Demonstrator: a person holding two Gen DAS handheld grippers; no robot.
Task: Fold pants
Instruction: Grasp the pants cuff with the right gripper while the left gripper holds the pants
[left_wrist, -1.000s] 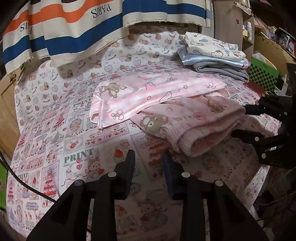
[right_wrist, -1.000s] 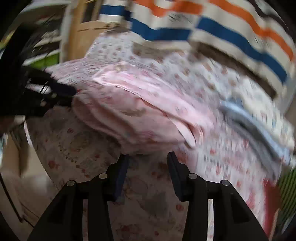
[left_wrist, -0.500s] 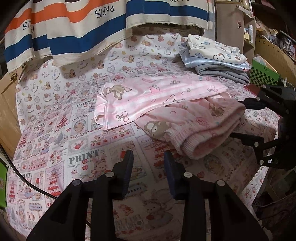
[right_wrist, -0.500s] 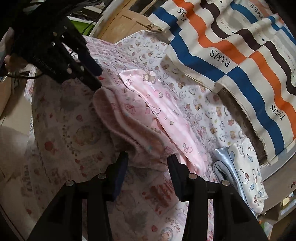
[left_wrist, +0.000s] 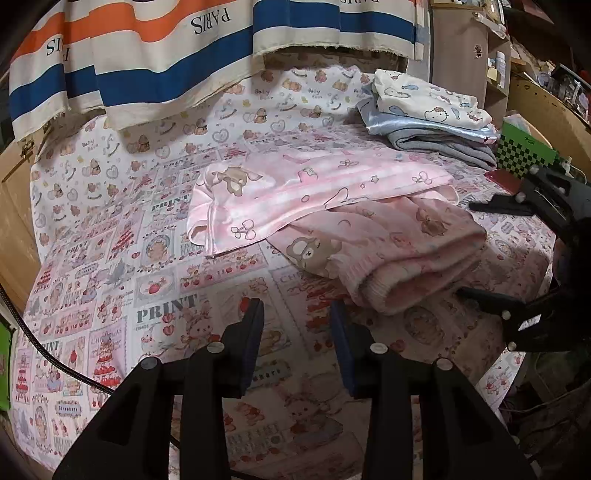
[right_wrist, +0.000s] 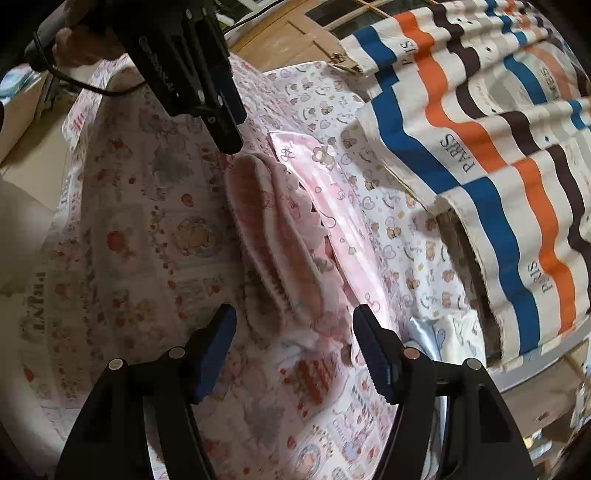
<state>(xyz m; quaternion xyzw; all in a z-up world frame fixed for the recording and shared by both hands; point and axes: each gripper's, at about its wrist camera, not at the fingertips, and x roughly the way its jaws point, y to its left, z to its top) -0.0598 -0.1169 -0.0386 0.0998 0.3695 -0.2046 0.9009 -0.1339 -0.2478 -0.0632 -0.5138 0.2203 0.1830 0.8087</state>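
Your left gripper (left_wrist: 297, 332) sits apart w/ nothing in it, over the printed sheet (left_wrist: 110, 258). Right gripper (right_wrist: 295, 347) jaws have just been opening, nothing pinched; the folded pink pants (right_wrist: 273, 236) lie just ahead.

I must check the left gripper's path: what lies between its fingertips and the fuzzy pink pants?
Only bare printed bedsheet separates the left gripper from the fuzzy pink pants; the left wrist view shows this.
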